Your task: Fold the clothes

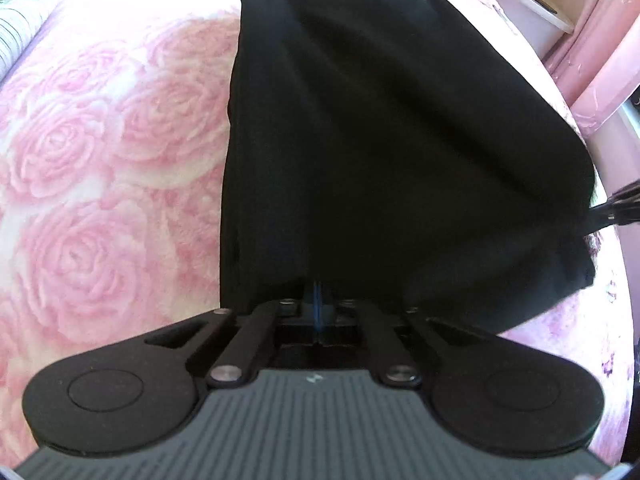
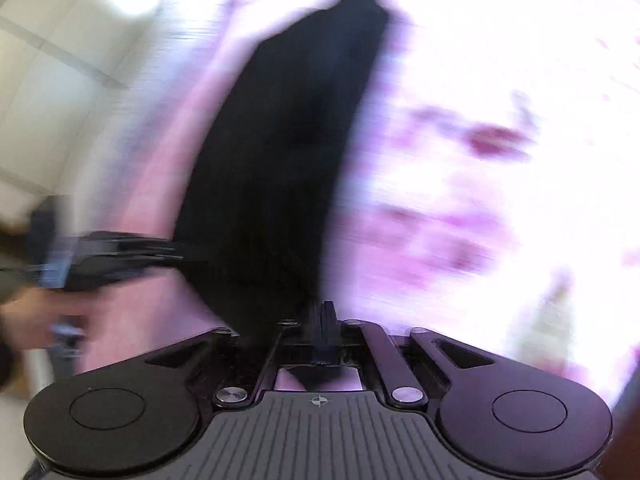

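Left hand-held gripper (image 1: 318, 300) and right hand-held gripper (image 2: 324, 320) both pinch black garment (image 1: 380, 140) over rose-print blanket (image 1: 100, 160).

Bare rose-print blanket (image 1: 100, 152) on the bed runs wide along the left edge of the black garment (image 1: 380, 140); nothing lies there, open passage. Striped pillow (image 1: 16, 36) blocks the bed's far left corner. Right of the garment only a thin strip of bed shows, with a white cabinet (image 1: 532, 4) and pink curtain (image 1: 592, 60) just beyond. Right hand-held gripper (image 1: 600, 212) sits at the garment's right edge, left hand-held gripper (image 1: 318, 300) at its near edge. Right wrist view blurred; white tiled floor (image 2: 48, 100) shows beside the bed.
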`<control>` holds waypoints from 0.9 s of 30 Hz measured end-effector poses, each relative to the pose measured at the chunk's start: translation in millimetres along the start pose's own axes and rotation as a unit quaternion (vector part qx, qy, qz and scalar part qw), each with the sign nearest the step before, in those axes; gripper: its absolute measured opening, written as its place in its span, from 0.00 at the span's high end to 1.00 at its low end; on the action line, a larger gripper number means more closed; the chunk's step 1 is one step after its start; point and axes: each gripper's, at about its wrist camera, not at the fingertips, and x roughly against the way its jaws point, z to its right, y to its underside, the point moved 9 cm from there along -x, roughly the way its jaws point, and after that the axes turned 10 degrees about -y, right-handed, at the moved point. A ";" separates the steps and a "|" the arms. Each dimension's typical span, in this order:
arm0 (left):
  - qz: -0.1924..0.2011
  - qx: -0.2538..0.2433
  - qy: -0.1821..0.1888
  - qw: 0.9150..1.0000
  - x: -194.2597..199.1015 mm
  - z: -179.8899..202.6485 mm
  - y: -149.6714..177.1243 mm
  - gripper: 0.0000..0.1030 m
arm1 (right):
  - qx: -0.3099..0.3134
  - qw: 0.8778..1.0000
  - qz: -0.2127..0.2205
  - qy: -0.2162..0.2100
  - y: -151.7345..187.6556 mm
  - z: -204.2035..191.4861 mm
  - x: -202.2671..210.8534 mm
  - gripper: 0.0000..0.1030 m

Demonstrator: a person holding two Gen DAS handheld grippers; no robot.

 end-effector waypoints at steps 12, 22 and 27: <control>0.079 0.004 0.009 0.997 71.4 35.3 -17.9 0.90 | 0.302 0.953 0.017 -0.027 -9.8 -140.8 5.0 0.75; 0.020 0.044 -0.017 0.999 15.2 25.9 19.6 0.95 | 0.525 0.831 -0.160 0.091 -6.9 -93.3 -79.4 0.64; 0.018 0.049 -0.024 0.998 26.5 18.6 8.6 0.94 | 0.442 0.869 -0.174 0.139 -14.2 -44.3 -38.3 0.65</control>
